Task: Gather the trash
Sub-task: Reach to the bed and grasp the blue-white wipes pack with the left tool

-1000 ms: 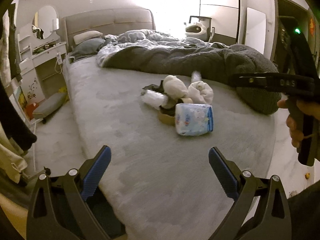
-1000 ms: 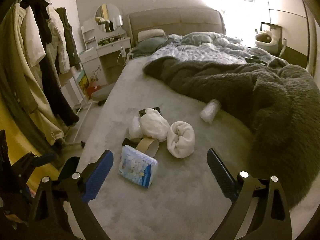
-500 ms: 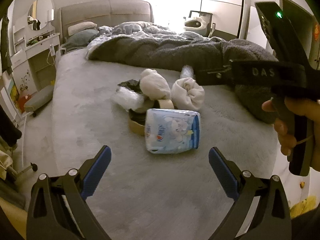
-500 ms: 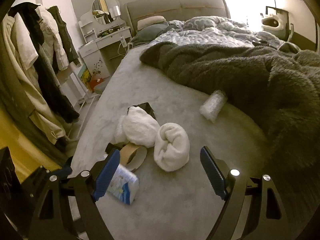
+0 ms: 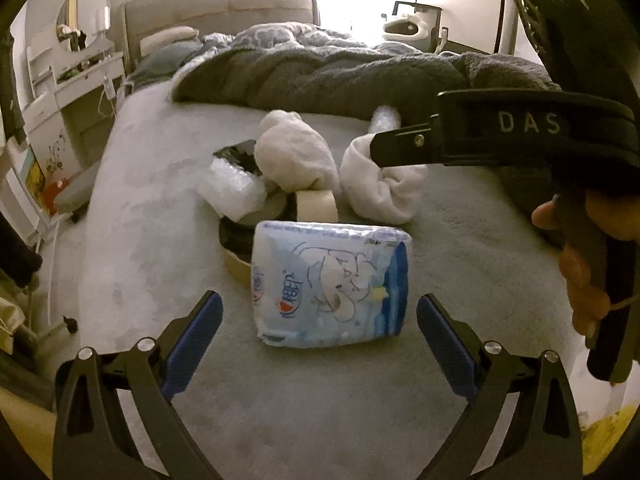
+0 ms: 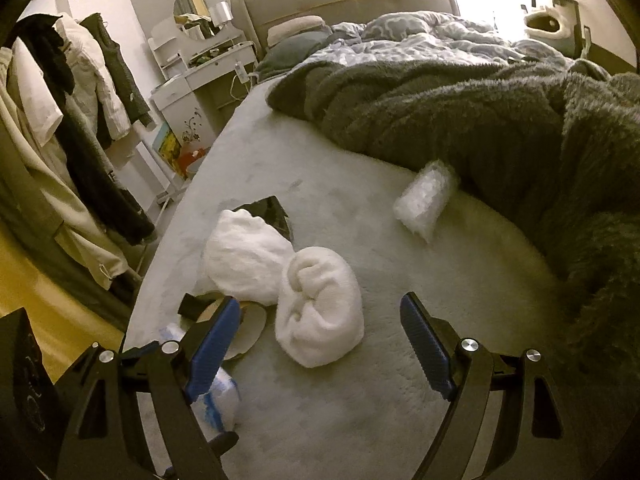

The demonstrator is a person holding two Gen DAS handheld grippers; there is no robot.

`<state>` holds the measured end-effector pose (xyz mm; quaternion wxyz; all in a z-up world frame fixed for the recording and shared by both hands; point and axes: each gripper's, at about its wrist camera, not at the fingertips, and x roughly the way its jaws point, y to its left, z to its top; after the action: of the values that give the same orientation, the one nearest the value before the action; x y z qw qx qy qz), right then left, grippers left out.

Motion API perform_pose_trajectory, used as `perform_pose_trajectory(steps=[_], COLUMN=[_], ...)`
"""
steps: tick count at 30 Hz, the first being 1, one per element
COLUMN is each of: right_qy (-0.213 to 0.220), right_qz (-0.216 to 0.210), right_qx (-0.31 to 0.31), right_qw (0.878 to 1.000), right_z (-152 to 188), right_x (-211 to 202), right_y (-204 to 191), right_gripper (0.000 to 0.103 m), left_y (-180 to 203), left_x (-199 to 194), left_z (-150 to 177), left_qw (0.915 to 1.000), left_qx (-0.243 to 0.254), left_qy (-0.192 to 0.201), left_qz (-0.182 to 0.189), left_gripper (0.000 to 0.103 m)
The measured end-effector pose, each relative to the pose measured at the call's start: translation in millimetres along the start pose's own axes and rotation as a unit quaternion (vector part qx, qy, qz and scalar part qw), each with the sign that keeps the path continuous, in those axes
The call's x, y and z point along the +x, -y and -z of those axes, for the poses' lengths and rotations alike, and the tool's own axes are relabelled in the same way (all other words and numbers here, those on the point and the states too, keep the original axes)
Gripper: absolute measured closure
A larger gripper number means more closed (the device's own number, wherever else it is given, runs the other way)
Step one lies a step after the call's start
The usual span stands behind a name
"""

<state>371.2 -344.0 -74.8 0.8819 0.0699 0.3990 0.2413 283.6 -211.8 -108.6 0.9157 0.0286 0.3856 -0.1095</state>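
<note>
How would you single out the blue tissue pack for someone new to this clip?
On the grey bed, find the litter pile short of the dark fluffy blanket. The blue tissue pack lies nearest, between the left hand-held gripper fingers: the only printed, blue-and-white item.

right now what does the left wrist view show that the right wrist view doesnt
Only the left wrist view shows the blue tissue pack in full, between the open left gripper fingers, and the right gripper's body from the side. Only the right wrist view shows the hanging clothes and the open right gripper. Both show the rolled white towel, bubble wrap roll and grey blanket.
</note>
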Motion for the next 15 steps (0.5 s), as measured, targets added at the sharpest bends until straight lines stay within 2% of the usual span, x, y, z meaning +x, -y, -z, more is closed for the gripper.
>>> perform_pose_trajectory(steps=[2, 4, 6, 13, 15], right_qy=[-0.001, -0.003, -0.006, -0.029, -0.033], right_qz=[-0.004, -0.007, -0.012, -0.003, 0.002], right_qx=[0.007, 0.014, 0.020, 0.016, 0.015], right_qw=[1.000, 1.000, 1.000, 0.999, 0.999], right_z=[-0.9, -2.1, -3.6, -1.9, -1.2], right_x=[3.4, 7.1, 11.9, 25.8, 27.3], right_y=[3.2, 5.2, 5.4, 0.4, 0.5], right_gripper=[0.020, 0.021, 0.027, 0.035, 0.045], left_y=[1.4, 1.6, 1.0, -17.9, -24.1], left_x=[2.1, 5.2, 6.5, -2.5, -8.3], left_z=[-1.8, -3.4, -5.0, -5.3, -5.2], left_qw=[1.0000, 0.9999, 0.9998, 0.9996, 0.9995], left_qx=[0.003, 0.010, 0.012, 0.001, -0.005], left_qy=[-0.002, -0.009, -0.011, -0.010, -0.008], left_qz=[0.001, 0.005, 0.009, 0.026, 0.031], left_gripper=[0.011, 0.025, 0.028, 0.030, 0.030])
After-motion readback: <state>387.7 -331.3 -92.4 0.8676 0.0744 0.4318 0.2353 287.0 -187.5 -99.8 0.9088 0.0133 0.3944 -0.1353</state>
